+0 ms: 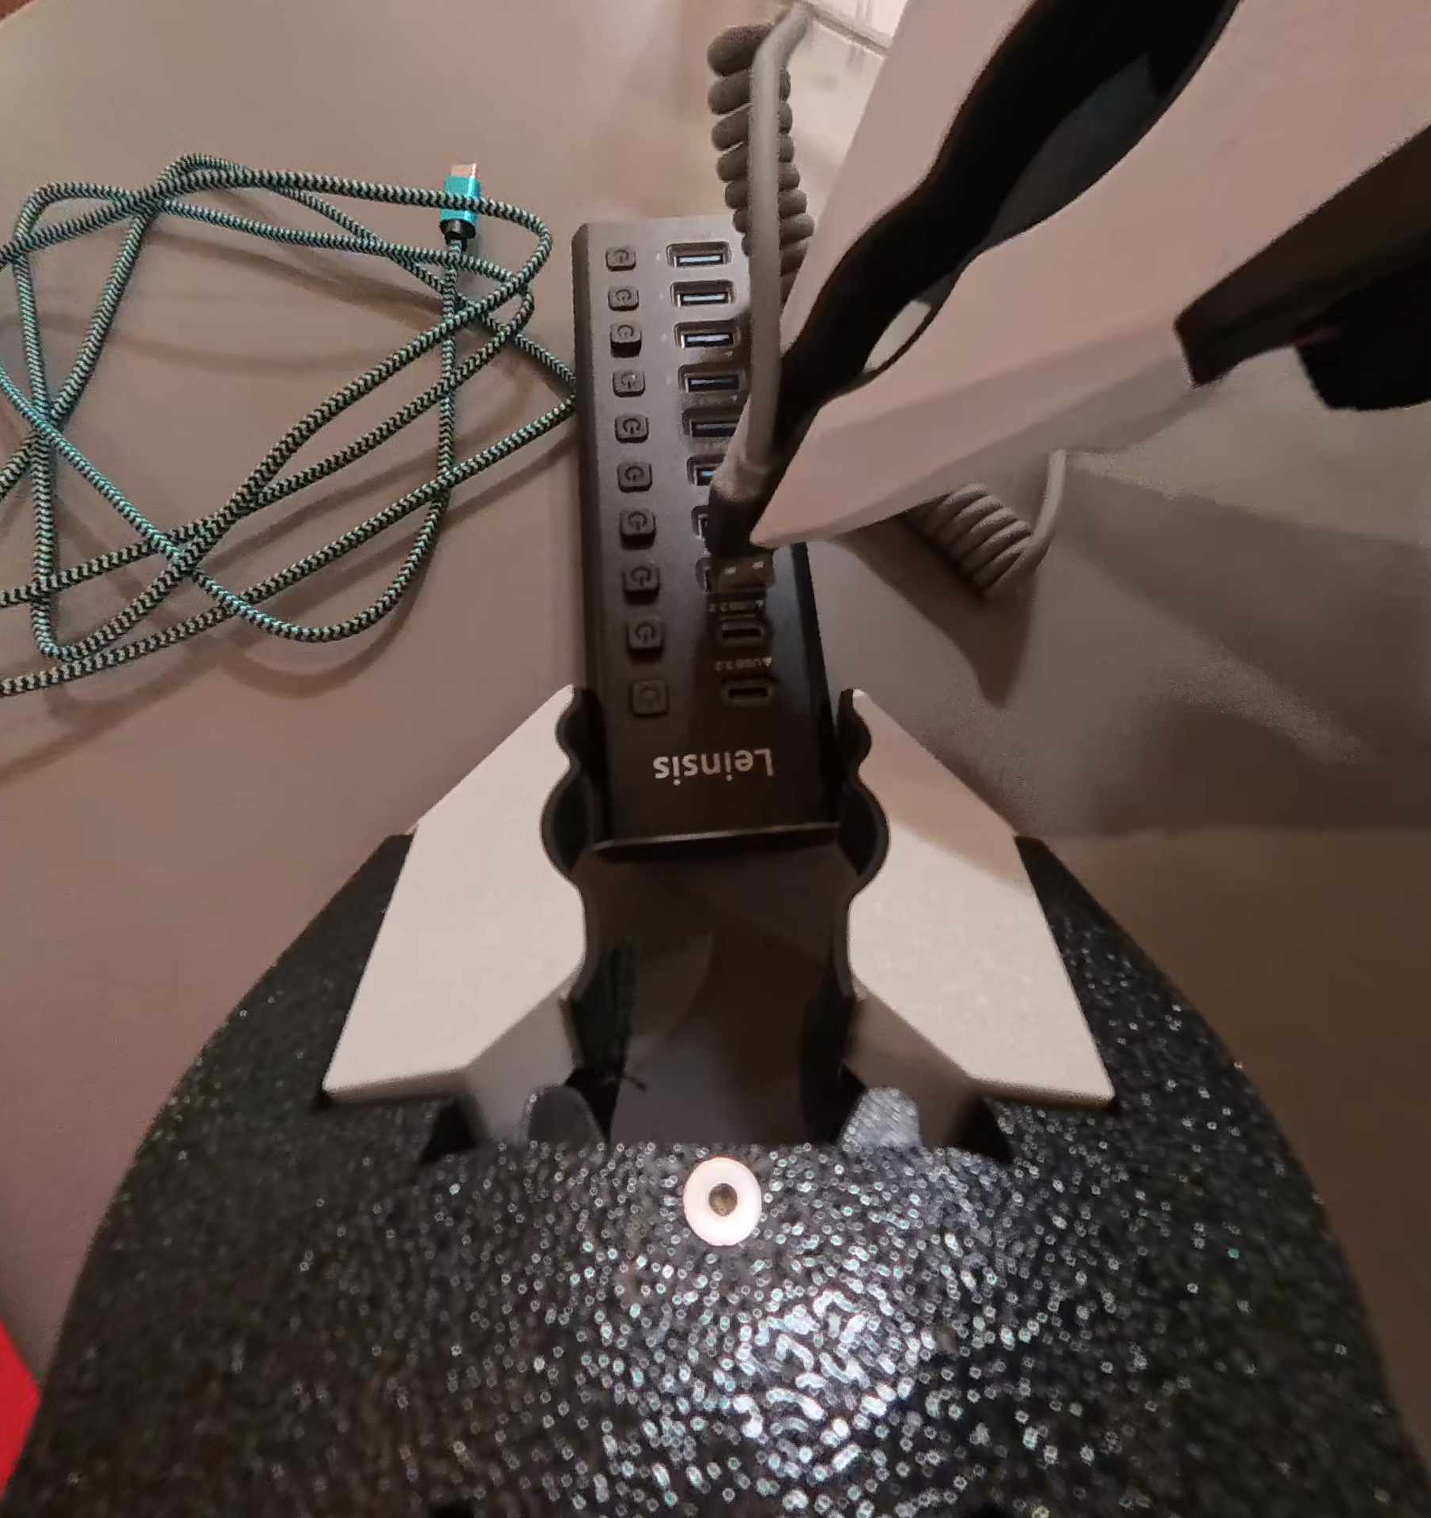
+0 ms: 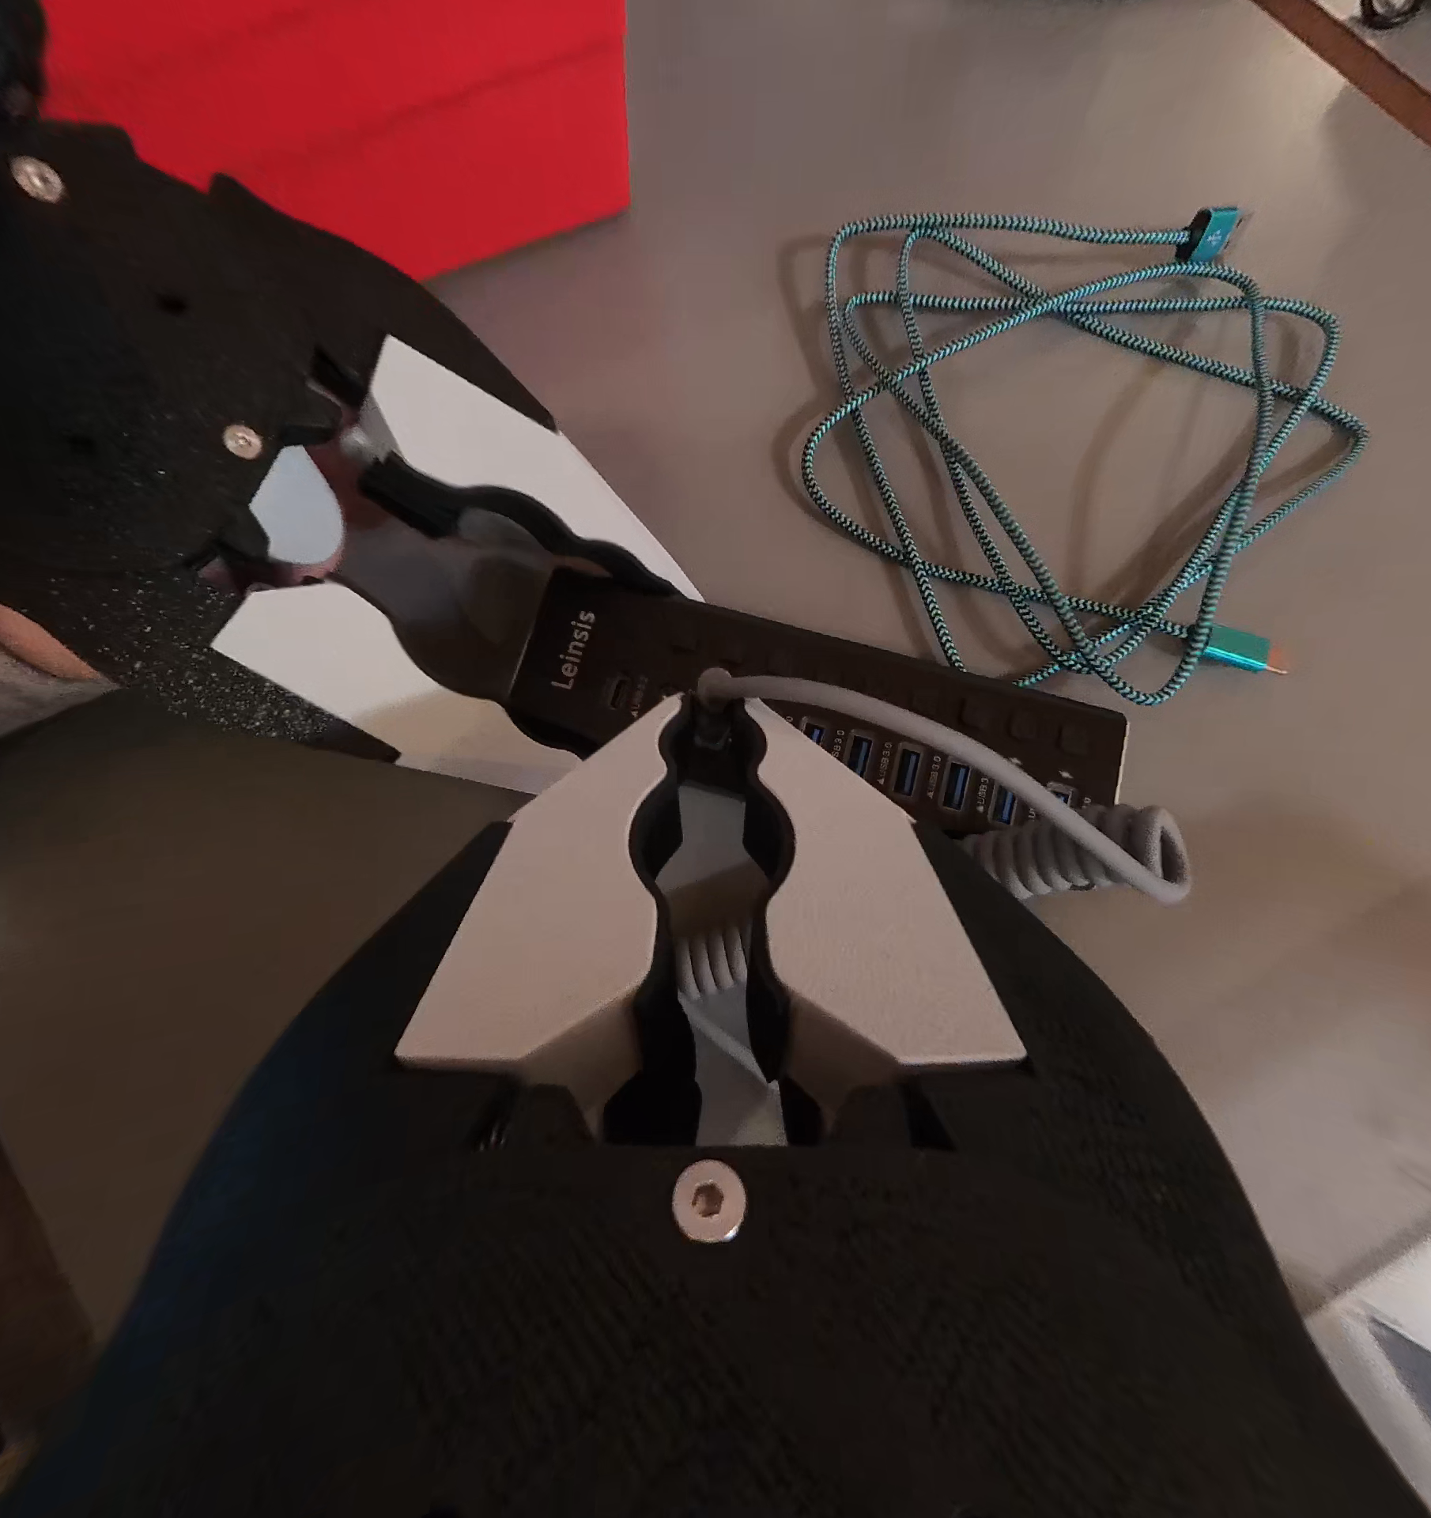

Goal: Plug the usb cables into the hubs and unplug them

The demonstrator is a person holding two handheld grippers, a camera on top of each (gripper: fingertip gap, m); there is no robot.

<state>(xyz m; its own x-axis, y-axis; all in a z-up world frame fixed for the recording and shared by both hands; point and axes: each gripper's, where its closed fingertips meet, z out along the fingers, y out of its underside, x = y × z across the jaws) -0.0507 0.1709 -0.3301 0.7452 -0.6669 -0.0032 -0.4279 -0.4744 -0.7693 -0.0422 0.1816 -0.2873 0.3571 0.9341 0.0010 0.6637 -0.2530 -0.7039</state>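
Clamping the near end of the black USB hub (image 1: 696,526), the left gripper (image 1: 712,780) pins it flat on the grey table (image 1: 244,821). Right gripper (image 2: 710,723) pinches the grey coiled cable's plug (image 1: 737,501) at a hub port. Teal braided cable (image 1: 227,411) lies loose at 10 o'clock of the hub, near a red box (image 2: 351,107).

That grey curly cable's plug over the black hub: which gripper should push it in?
The right gripper. It is shut on the grey coiled cable's plug with the metal tip right over the hub ports. The left gripper is clamped on the hub's end, steadying it.
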